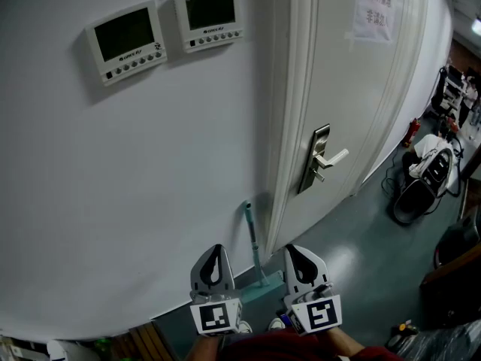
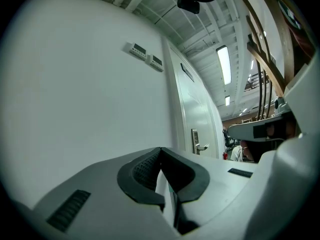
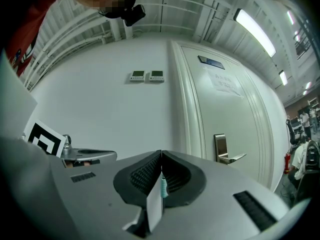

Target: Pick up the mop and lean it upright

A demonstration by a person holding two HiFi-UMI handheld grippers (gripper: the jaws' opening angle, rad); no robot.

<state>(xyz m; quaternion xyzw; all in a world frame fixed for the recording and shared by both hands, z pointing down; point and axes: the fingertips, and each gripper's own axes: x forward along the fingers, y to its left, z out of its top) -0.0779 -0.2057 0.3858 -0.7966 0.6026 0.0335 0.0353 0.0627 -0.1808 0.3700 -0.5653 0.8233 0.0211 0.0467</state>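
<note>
Head view: the mop [image 1: 254,244] leans upright on the wall [image 1: 113,201] by the door frame [image 1: 291,111], beyond the left gripper [image 1: 217,247] and the right gripper [image 1: 296,248].
Left gripper view: fingers together, empty.
Right gripper view: fingers together, empty.
The slim shaft looks stiff and light; take it mid-shaft.

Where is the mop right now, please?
In the head view, the mop stands against the wall beside the door frame, between the left gripper and right gripper.

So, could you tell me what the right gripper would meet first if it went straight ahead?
Probably the white wall, just left of the door frame: the right gripper points there. The mop handle leans to its left, seemingly out of line, though depth is unclear.
</note>
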